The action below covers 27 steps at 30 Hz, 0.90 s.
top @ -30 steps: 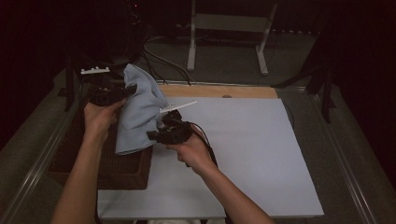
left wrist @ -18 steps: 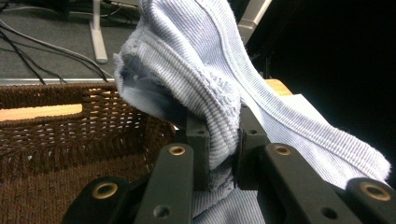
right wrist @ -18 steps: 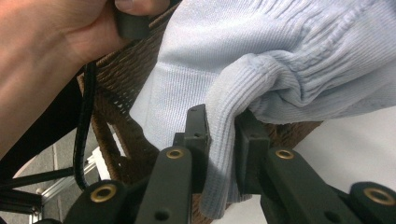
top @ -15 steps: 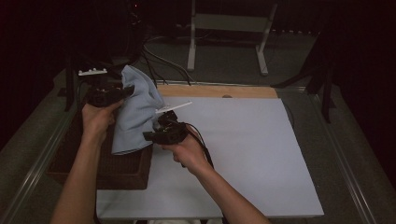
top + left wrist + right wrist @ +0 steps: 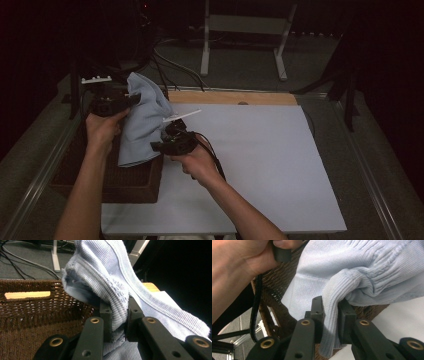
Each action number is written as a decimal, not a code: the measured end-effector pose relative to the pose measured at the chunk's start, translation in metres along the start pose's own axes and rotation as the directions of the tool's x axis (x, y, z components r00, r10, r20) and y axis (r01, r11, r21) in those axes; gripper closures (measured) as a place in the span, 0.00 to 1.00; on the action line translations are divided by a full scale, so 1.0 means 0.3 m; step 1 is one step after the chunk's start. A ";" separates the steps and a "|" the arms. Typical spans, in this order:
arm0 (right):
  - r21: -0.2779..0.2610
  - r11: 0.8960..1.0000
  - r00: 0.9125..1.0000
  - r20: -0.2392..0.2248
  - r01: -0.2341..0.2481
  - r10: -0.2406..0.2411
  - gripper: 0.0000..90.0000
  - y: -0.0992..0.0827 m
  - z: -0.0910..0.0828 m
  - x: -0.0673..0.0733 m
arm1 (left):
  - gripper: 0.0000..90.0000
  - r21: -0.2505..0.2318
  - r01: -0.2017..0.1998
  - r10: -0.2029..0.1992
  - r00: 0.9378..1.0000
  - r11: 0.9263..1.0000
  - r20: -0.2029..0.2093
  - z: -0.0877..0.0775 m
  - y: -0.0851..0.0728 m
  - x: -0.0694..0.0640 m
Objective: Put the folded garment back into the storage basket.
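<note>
- Left gripper [image 5: 131,99] pinches the blue garment [image 5: 142,120] above the wicker basket [image 5: 134,181].
- Right gripper [image 5: 156,146] is clamped on its hem at the basket's edge.
- White table [image 5: 260,165] lies open to the right.

We're in what looks like a lab or recording studio: dark surroundings, black curtains all round, light only over the desk [image 5: 260,170] with its plain white top and wooden back edge [image 5: 232,97]. Behind it, we see loose cables [image 5: 170,62] trailing over grey carpet and a metal stand's legs [image 5: 242,45]. Aluminium rails [image 5: 372,170] frame the desk's sides.
</note>
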State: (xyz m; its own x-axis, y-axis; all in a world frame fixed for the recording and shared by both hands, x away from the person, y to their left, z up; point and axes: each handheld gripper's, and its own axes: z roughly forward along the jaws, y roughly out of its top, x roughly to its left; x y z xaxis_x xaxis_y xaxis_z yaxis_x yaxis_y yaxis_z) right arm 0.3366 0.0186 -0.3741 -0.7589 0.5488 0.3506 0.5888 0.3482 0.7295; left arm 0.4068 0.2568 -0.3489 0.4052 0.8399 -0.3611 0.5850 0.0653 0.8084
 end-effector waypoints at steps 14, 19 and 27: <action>-0.002 1.000 1.000 -0.004 -0.010 0.010 0.87 0.000 0.037 0.015 | 0.90 -0.004 0.011 -0.011 1.000 1.000 -0.010 -0.018 -0.007 0.027; -0.004 1.000 1.000 -0.007 -0.010 0.010 0.87 0.002 0.051 0.023 | 0.90 -0.005 0.010 -0.011 1.000 1.000 -0.014 -0.026 -0.007 0.033; -0.001 1.000 1.000 0.004 0.003 -0.003 0.87 0.012 0.065 0.041 | 0.90 -0.012 0.016 -0.016 1.000 1.000 -0.019 -0.038 -0.008 0.046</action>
State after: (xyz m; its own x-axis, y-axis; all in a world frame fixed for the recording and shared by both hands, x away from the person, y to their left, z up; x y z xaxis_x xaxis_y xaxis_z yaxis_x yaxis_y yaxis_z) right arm 0.3346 0.0414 -0.3786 -0.7594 0.5508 0.3464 0.5866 0.3492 0.7307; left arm 0.4029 0.2744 -0.3506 0.3825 0.8486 -0.3655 0.5832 0.0851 0.8079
